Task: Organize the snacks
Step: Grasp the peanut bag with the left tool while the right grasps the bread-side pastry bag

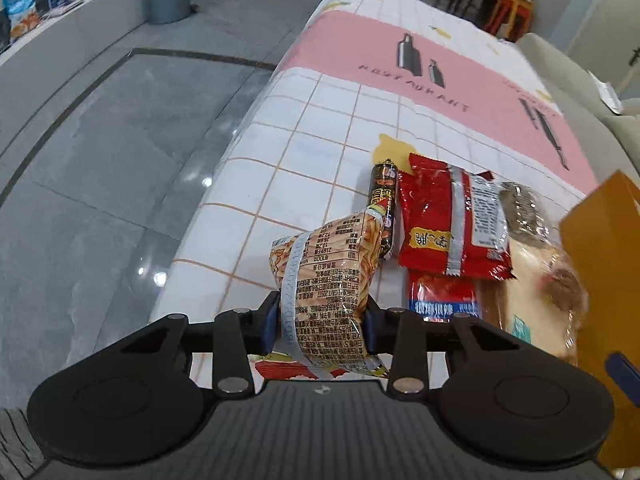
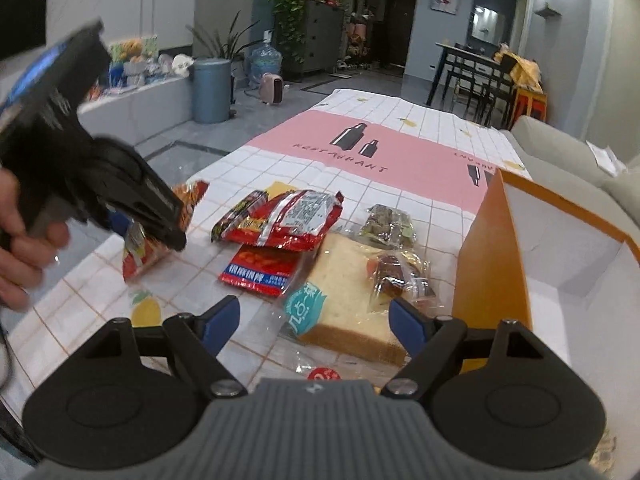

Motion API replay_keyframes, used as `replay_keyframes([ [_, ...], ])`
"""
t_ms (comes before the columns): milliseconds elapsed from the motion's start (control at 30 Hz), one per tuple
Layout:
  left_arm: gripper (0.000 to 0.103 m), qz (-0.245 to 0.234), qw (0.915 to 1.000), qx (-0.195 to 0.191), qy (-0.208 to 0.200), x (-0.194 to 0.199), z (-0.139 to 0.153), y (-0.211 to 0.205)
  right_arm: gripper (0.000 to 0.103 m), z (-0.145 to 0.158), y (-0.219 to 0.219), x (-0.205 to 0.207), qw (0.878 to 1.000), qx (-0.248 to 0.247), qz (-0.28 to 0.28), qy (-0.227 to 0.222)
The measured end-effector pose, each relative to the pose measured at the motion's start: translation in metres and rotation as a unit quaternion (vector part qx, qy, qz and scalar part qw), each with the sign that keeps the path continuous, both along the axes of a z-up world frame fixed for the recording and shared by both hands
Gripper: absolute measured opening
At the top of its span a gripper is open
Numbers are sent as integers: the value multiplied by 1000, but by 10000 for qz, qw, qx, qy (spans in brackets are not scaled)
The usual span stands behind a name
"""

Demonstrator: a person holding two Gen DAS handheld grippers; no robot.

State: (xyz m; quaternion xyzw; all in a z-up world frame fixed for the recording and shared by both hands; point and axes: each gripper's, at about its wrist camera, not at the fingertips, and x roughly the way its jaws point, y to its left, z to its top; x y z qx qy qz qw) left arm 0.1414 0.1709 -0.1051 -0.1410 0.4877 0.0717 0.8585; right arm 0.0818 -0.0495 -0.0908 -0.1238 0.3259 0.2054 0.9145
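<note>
Counter (image 2: 280,152): covered by a cloth with a white grid pattern, a broad pink band printed with dark bottle shapes and the word RESTAURANT, and small yellow fruit motifs. Cloth drapes over the left edge toward a grey tiled floor (image 1: 120,140) with a dark inlaid border line.

Left hand-held gripper (image 1: 320,320): blue pads pinching the lower part of a fries-print snack bag (image 1: 324,280), label side facing the camera; the bag stands upright between the pads, near the counter's front left edge. In the right wrist view a person's hand (image 2: 20,248) holds this tool.

Right hand-held gripper (image 2: 314,322): jaws spread wide, nothing between the pads; it hangs above a wrapped slice of bread (image 2: 348,296).

Snacks lie clustered at the near end of the counter: a dark sausage stick (image 1: 382,208) just beside the fries bag, a red packet (image 1: 448,220) overlapping a red-and-blue packet (image 2: 260,270), and two small clear-wrapped items (image 2: 400,272) on and behind the bread. An orange box (image 2: 496,260) with a white inside stands open at the right, just beside the bread.

Room: a grey bin (image 2: 211,90) and a small pink heater (image 2: 271,88) on the floor; a low ledge at left with more packets; a water jug, potted plants, and a dark cabinet at the far wall; a dark dining table with chairs at far right; a pale sofa beside the counter.
</note>
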Motion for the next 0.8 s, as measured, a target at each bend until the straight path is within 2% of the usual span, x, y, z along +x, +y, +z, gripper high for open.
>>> replay_keyframes([
  [133, 44, -32, 9999, -70, -131, -13, 9, 9, 80, -1, 10, -7, 9988, -397, 137, -261],
  [233, 44, 6, 9995, -242, -201, -22, 14, 16, 80, -3, 13, -6, 9984, -487, 87, -289],
  [467, 44, -262, 9980, -469, -323, -40, 21, 16, 71, -17, 5, 20, 9980, -228, -567, 173],
  [600, 44, -362, 9971, -566, -357, -46, 22, 17, 71, -10, 3, 32, 9948, -22, -1014, 12],
  [667, 44, -369, 9972, -532, -377, -48, 22, 18, 70, -7, 5, 42, 9924, -130, -1221, -89],
  [800, 44, -394, 9965, -584, -444, -50, 25, 20, 67, -8, 12, 62, 9912, -485, -1227, 86],
])
